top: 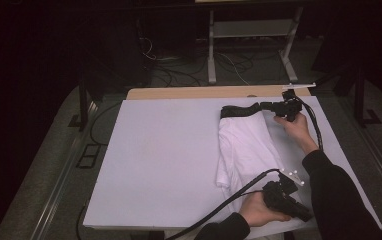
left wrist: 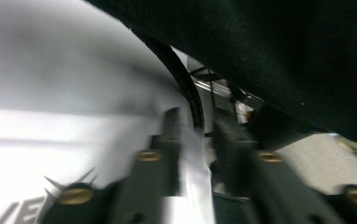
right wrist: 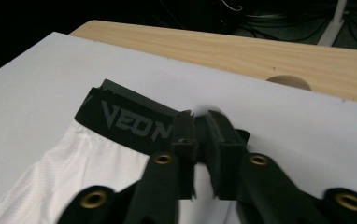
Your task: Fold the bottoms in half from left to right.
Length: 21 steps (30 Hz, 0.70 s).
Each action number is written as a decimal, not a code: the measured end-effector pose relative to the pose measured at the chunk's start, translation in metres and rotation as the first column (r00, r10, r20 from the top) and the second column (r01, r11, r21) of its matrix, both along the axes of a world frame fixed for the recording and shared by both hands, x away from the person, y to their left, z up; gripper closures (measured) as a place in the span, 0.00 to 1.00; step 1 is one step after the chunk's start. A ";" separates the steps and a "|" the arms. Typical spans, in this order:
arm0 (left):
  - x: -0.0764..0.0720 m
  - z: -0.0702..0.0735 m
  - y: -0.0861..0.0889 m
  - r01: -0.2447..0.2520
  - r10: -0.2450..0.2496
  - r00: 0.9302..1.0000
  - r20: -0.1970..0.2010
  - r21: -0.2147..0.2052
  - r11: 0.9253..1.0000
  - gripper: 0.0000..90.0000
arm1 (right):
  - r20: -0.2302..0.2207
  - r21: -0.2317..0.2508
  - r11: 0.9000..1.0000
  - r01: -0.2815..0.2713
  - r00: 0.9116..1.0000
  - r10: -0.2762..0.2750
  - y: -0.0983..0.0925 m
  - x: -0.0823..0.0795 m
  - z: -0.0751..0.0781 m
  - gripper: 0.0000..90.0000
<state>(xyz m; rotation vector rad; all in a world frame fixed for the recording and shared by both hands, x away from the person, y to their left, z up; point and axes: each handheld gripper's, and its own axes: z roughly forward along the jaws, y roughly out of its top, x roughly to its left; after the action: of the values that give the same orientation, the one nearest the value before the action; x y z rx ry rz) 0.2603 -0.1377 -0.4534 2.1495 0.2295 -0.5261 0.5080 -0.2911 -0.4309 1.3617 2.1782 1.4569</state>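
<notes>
A white garment (top: pixel 244 145) with a black waistband (top: pixel 239 110) lies folded on the right half of the white board (top: pixel 164 160). The band carries grey lettering (right wrist: pixel 130 121). My right gripper (top: pixel 267 106) sits at the band's right end, at the far side of the garment. Its jaws (right wrist: pixel 200 116) stand a narrow slit apart over the band's end. My left gripper (top: pixel 278 184) rests at the garment's near hem. Its jaws (left wrist: pixel 197 126) are apart, and a white fabric edge (left wrist: pixel 193 158) lies loose between them. A black sleeve (left wrist: pixel 284 51) fills the top of the left gripper view.
A strip of wooden tabletop (top: pixel 204 92) borders the board's far edge and has a round hole (right wrist: pixel 289 81) in it. Beyond it a metal stand (top: pixel 249 30) and cables lie on the dark floor. The board's left half is bare.
</notes>
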 end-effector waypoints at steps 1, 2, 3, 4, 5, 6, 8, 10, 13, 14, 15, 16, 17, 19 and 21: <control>-0.001 0.001 0.001 -0.019 0.019 1.000 0.013 -0.012 1.000 0.64 | -0.003 -0.004 1.000 -0.002 1.000 0.002 0.000 -0.002 0.000 0.82; -0.002 0.003 0.002 -0.029 0.029 0.999 0.021 -0.018 0.999 0.57 | -0.001 -0.007 1.000 -0.003 1.000 0.003 0.000 -0.004 0.000 0.76; -0.003 0.005 0.003 -0.051 0.052 0.998 0.040 -0.026 0.998 0.51 | 0.003 -0.009 1.000 -0.004 1.000 0.004 0.000 -0.006 0.000 0.71; -0.005 0.006 0.005 -0.063 0.064 0.996 0.056 -0.029 0.998 0.44 | 0.006 -0.011 1.000 -0.004 1.000 0.004 0.000 -0.008 0.001 0.66; -0.005 0.007 0.005 -0.068 0.070 0.995 0.067 -0.030 0.997 0.40 | 0.011 -0.013 1.000 -0.009 1.000 0.009 0.000 -0.010 0.001 0.63; -0.006 0.009 0.006 -0.074 0.076 0.994 0.078 -0.029 0.997 0.36 | 0.013 -0.015 1.000 -0.013 1.000 0.013 0.000 -0.012 0.002 0.58; -0.005 0.011 0.009 -0.083 0.085 0.993 0.077 -0.031 0.996 0.30 | 0.016 -0.005 1.000 -0.027 1.000 0.027 0.000 -0.015 0.004 0.47; -0.003 0.012 0.012 -0.086 0.089 0.994 0.069 -0.043 0.995 0.24 | 0.012 -0.006 0.999 -0.035 0.999 0.035 0.001 -0.018 0.006 0.41; 0.000 0.016 0.018 -0.094 0.098 0.992 0.076 -0.054 0.994 0.15 | -0.002 -0.027 0.999 -0.045 0.999 0.045 0.003 -0.021 0.009 0.30; 0.000 0.016 0.019 -0.095 0.099 0.993 0.069 -0.059 0.994 0.13 | -0.007 -0.033 0.998 -0.048 0.999 0.048 0.004 -0.022 0.011 0.26; 0.001 0.017 0.021 -0.091 0.095 0.993 0.068 -0.062 0.994 0.11 | -0.009 -0.038 0.998 -0.056 0.998 0.055 0.005 -0.023 0.012 0.21; 0.001 0.018 0.022 -0.091 0.095 0.993 0.072 -0.061 0.994 0.08 | -0.004 -0.046 0.997 -0.060 0.998 0.060 0.005 -0.025 0.014 0.16; 0.001 0.019 0.023 -0.090 0.094 0.992 0.080 -0.057 0.994 0.05 | 0.000 -0.049 0.997 -0.061 0.998 0.061 0.006 -0.027 0.015 0.14; 0.001 0.020 0.026 -0.090 0.095 0.992 0.083 -0.056 0.994 0.00 | 0.015 -0.048 0.997 -0.053 0.998 0.054 0.006 -0.030 0.018 0.14; 0.003 0.022 0.030 -0.099 0.104 0.990 0.091 -0.059 0.993 0.00 | 0.020 -0.044 0.997 -0.056 0.998 0.057 0.006 -0.034 0.021 0.01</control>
<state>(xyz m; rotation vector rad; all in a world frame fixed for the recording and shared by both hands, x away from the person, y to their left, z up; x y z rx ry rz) 0.2630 -0.1076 -0.4317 2.0914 0.2671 -0.3675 0.4740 -0.2850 -0.4100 1.2747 2.2385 1.4284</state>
